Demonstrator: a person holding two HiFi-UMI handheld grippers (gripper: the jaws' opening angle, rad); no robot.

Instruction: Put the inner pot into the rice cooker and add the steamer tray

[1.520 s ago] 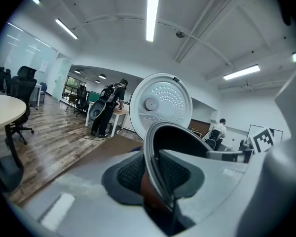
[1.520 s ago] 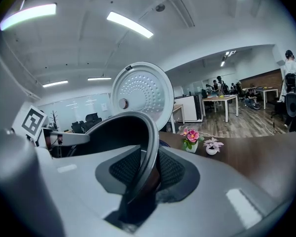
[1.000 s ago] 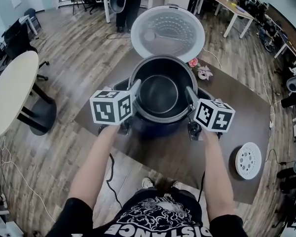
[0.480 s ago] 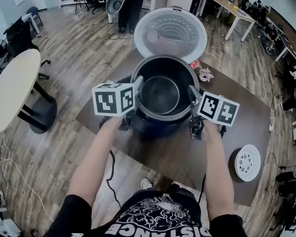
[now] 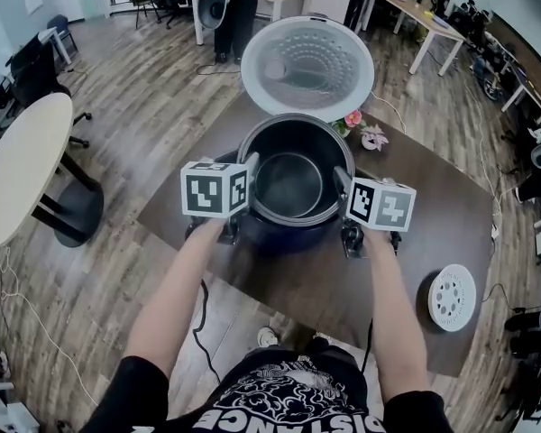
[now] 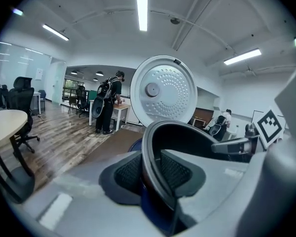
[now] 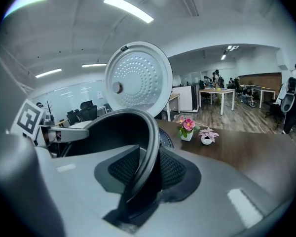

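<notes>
Left gripper (image 6: 153, 171): jaws narrowly apart, pads clamped on the rim of the inner pot (image 5: 290, 186), one pad inside the wall, one outside. Right gripper (image 7: 147, 171): same grip on the opposite rim; its jaws have just been opening a little, rim still between the pads and touching both. So the pot is carried two-handed, by its left and right edges.

Pot is dark metal, round, empty, mouth up and level. It sits inside the dark blue rice cooker (image 5: 288, 234), rim still a bit above the cooker's top edge (seating depth hard to judge from above). The cooker's white lid (image 5: 307, 66) stands open on the far side.

Steamer tray (image 5: 453, 294), white and perforated, lies flat at the near right of the brown table (image 5: 316, 287), well apart from the cooker. Small flower pots (image 5: 353, 117) stand just right of the lid.

Versus a second ago: both grippers and the pot are lower, the pot deeper in the cooker; the tray is unmoved.
</notes>
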